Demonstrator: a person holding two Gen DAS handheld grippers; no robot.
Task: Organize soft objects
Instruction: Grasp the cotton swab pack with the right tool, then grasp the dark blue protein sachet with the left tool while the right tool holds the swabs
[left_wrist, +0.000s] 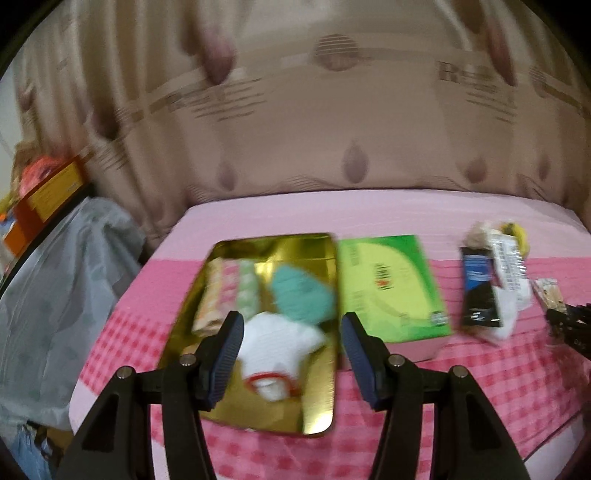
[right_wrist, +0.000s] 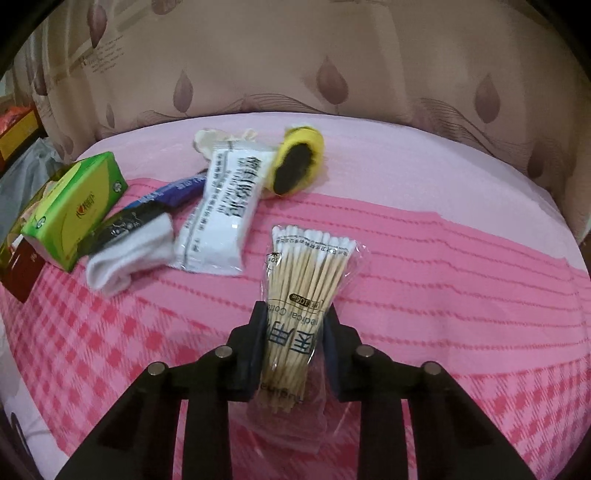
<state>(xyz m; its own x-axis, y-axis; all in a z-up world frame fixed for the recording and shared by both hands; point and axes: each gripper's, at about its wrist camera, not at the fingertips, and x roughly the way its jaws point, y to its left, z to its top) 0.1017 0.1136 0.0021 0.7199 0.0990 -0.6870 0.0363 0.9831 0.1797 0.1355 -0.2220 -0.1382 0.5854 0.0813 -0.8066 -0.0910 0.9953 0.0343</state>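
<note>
A gold tray (left_wrist: 317, 398) lies on the pink bed and holds folded patterned cloths (left_wrist: 225, 291), a teal cloth (left_wrist: 301, 297) and a white rolled garment (left_wrist: 277, 347). My left gripper (left_wrist: 291, 332) is open and empty, hovering over the tray. My right gripper (right_wrist: 293, 317) is shut on a clear packet of cotton swabs (right_wrist: 310, 273), with the swab heads pointing away. A white sock (right_wrist: 127, 258), a white sachet (right_wrist: 225, 206) and a yellow-and-black pad (right_wrist: 297, 162) lie beyond it on the bed.
A green tissue pack (left_wrist: 391, 284) (right_wrist: 77, 210) sits right of the tray. A dark blue packet (left_wrist: 478, 291) (right_wrist: 166, 195) lies by the sock. A beige curtain hangs behind the bed. Grey plastic (left_wrist: 66, 295) and orange boxes (left_wrist: 44, 199) are at the left.
</note>
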